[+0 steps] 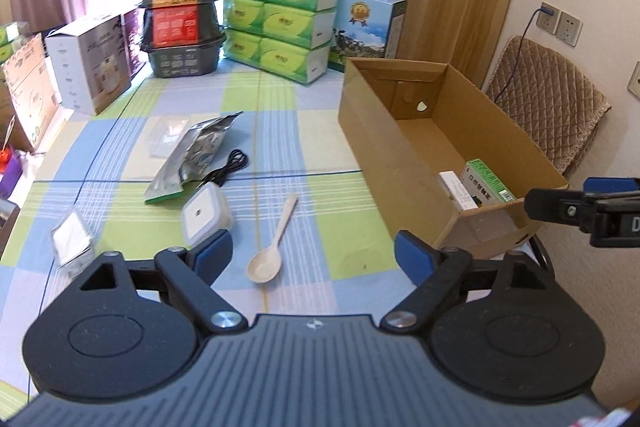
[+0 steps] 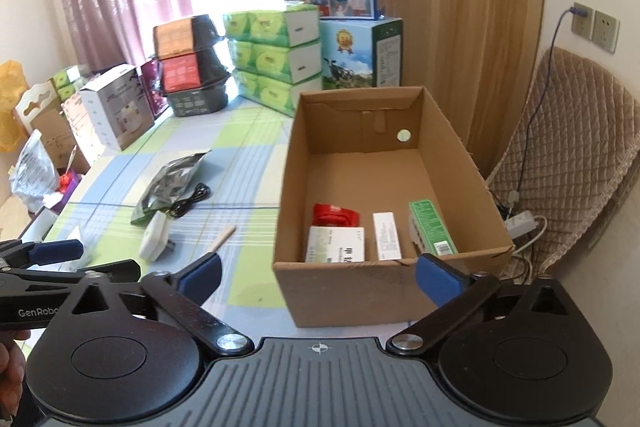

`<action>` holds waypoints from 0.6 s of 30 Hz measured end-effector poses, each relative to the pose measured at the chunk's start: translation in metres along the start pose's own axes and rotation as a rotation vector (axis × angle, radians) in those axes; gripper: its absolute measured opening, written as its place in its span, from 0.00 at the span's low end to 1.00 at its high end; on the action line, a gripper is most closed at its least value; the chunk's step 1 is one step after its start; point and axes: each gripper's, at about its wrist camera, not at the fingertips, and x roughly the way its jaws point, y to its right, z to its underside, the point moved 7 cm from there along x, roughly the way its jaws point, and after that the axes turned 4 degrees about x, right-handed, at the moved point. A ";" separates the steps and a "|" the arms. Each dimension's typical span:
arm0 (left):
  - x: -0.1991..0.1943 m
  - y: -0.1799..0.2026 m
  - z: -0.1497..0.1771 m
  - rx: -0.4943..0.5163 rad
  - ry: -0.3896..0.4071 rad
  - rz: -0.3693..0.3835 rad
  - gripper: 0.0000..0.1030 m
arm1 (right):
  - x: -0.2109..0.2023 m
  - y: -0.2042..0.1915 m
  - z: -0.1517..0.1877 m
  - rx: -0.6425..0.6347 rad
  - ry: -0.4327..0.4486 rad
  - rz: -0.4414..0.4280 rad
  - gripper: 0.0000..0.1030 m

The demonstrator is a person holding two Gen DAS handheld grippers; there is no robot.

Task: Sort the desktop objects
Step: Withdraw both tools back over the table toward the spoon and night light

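- A clear plastic case [image 1: 73, 242] lies at the far left of the checked tablecloth [image 1: 344, 227], near the table edge.
- A silver foil pouch [image 1: 192, 157] lies flat farther back, with a coiled black cable [image 1: 232, 167] touching its right side.
- A small white square container [image 1: 206, 219] sits just in front of the pouch, close to the left gripper's left finger.
- The left gripper [image 1: 313, 259] hangs above the table with its jaws spread wide and nothing between them.
- A pale spoon [image 1: 272, 247] lies on the cloth between those fingers, bowl toward the camera.
- The cardboard box [image 2: 384, 283] stands open on the right side of the table; inside it are a red packet [image 2: 336, 215], a white carton [image 2: 336, 245], a slim white box [image 2: 386, 235] and a green box [image 2: 432, 233].
- The right gripper [image 2: 318, 277] hovers before the box's near wall, jaws wide apart and empty.
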 end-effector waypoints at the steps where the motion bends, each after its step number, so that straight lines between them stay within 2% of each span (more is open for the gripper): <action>1: -0.001 -0.003 0.002 -0.004 -0.001 -0.004 0.88 | 0.000 -0.004 0.001 -0.006 -0.003 -0.003 0.98; 3: -0.004 -0.010 0.005 -0.012 -0.002 -0.010 0.94 | 0.001 -0.010 0.002 -0.015 -0.009 -0.010 0.98; 7: -0.008 -0.022 0.010 -0.020 -0.007 -0.028 0.99 | 0.003 -0.024 0.008 -0.030 -0.019 -0.025 0.98; 18: -0.015 -0.051 0.019 -0.027 -0.015 -0.063 0.99 | 0.012 -0.051 0.016 -0.064 -0.045 -0.056 0.98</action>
